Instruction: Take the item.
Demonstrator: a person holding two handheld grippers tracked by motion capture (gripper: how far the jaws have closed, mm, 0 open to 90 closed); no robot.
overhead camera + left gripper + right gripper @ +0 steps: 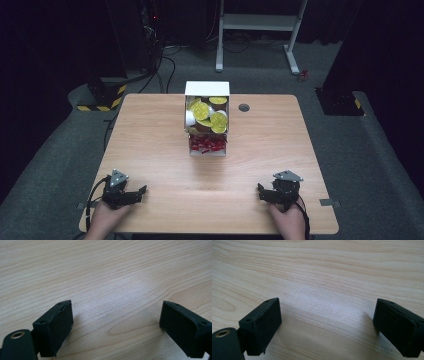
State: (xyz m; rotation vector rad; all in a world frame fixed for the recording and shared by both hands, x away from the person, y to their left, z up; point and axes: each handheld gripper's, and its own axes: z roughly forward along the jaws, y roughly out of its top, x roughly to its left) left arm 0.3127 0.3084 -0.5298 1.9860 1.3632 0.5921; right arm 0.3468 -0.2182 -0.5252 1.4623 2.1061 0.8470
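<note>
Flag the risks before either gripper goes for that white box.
1. The white box stands tall and narrow, filled with yellow-lidded cups; a push could tip it.
2. The red packets at its open front may spill.
3. The left gripper and right gripper sit open at the table's near edge; converging reaches could collide.

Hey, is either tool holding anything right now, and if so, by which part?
Nothing is held. The left tool and right tool are both open over bare table.
</note>
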